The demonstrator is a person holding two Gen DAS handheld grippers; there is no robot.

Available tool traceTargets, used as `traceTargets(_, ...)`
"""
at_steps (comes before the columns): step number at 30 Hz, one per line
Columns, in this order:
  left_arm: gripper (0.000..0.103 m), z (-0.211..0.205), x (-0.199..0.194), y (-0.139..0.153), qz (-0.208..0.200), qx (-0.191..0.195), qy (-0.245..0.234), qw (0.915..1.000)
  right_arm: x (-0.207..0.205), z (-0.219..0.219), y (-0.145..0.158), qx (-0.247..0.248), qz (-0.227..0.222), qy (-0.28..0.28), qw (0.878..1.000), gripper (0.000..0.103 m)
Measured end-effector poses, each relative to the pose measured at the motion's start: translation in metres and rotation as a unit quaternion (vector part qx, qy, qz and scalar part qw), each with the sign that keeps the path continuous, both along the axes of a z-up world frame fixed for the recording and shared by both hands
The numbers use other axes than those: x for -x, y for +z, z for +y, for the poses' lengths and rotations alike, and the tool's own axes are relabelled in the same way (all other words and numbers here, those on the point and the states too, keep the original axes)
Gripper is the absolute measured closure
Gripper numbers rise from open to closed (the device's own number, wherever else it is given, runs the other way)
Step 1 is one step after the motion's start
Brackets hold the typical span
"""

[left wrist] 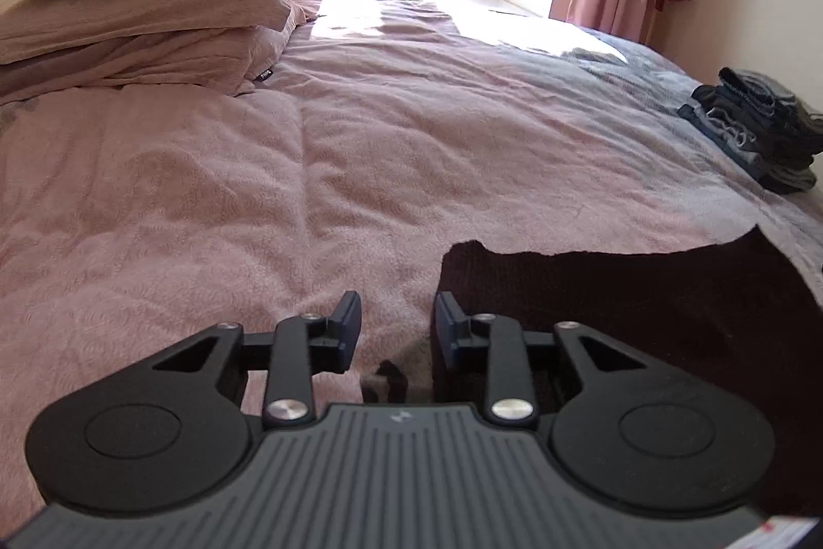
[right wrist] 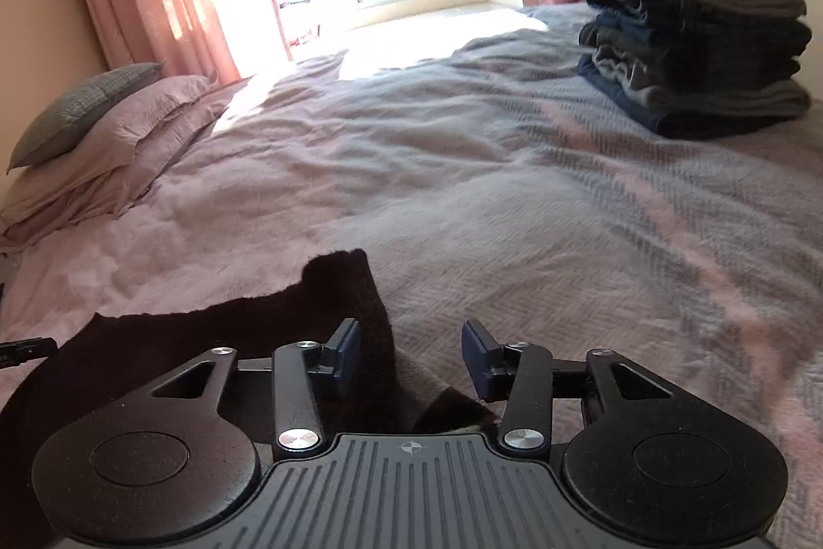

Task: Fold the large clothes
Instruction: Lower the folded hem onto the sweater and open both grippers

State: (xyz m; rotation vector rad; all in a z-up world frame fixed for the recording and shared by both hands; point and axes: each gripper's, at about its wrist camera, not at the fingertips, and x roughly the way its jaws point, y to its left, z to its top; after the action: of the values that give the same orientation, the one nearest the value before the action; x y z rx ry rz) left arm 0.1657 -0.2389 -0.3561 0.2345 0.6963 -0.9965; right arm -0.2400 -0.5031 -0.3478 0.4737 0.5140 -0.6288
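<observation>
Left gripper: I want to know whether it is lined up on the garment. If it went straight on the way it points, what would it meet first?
Probably the pink bedspread, not the dark garment. The left gripper points down at bare cover, and the garment's edge lies just beside its right-hand finger. Depth is hard to judge.

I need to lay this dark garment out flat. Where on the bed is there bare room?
The wide middle of the bedspread is free, between the pillows and the folded stack. The near edge is taken by the dark garment.
</observation>
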Motion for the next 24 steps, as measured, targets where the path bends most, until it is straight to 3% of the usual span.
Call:
traceTargets(4, 0.070, 0.071, 0.031, 0.004, 0.058, 0.030, -0.006, 0.9979, 0.059, 0.043, -0.001, -0.049, -0.057, 0.029, 0.997, 0.062)
traceTargets(9, 0.066, 0.145, 0.072, -0.011, 0.147, 0.052, 0.005, 0.9878, 0.113, 0.091, -0.024, -0.098, -0.060, 0.020, 0.993, 0.062)
traceTargets(16, 0.065, 0.164, 0.087, -0.020, 0.184, 0.107, 0.002, 0.9770, 0.127, 0.104, -0.038, -0.144, -0.120, 0.002, 0.982, 0.062)
traceTargets(19, 0.070, 0.156, 0.083, -0.026, 0.195, 0.107, 0.003, 0.9749, 0.126, 0.100, -0.044, -0.168, -0.138, -0.006, 0.976, 0.062)
traceTargets(20, 0.074, 0.154, 0.082, -0.029, 0.199, 0.101, 0.003, 0.9749, 0.125, 0.100, -0.046, -0.170, -0.140, -0.005, 0.975, 0.067)
traceTargets(21, 0.094, 0.151, 0.082, -0.031, 0.196, 0.094, 0.002, 0.9761, 0.124, 0.099, -0.046, -0.165, -0.132, -0.011, 0.977, 0.097)
traceTargets(24, 0.095, 0.157, 0.082, -0.022, 0.160, 0.093, 0.016, 0.9827, 0.132, 0.095, -0.036, -0.162, -0.144, -0.032, 0.976, 0.101)
